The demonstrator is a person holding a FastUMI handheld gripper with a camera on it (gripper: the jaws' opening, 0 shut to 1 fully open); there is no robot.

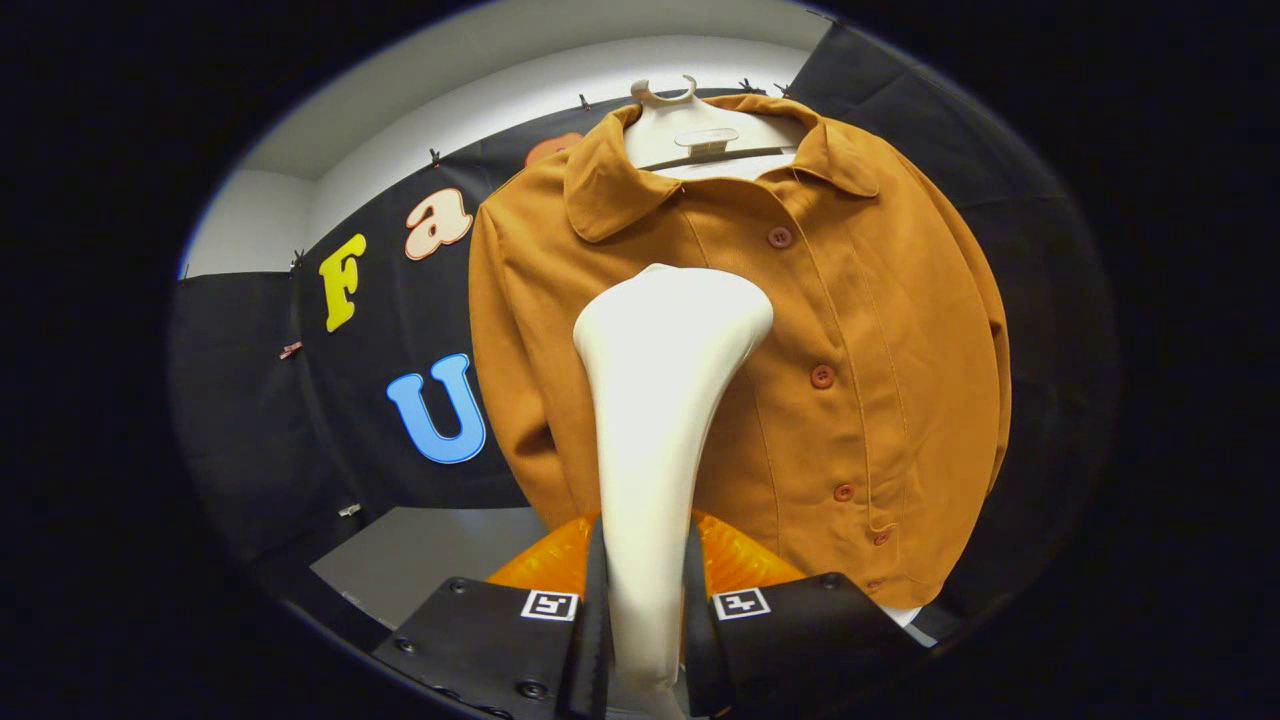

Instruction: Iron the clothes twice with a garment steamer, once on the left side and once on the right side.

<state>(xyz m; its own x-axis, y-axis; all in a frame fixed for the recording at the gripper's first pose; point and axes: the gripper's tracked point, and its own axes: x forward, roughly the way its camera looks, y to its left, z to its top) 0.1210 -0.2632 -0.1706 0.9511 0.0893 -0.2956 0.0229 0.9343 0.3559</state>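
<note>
Claw [645, 610] fingers clamp my smooth white garment steamer [660, 400], its flared head raised against the matte, buttoned brown jacket [860, 330]. Jacket hangs on a pale hanger [690, 130]; steamer hides its middle.

steamer [660, 400] clamped between tongs [645, 610], its head before jacket [800, 400], jacket on hanger [700, 135]
</note>
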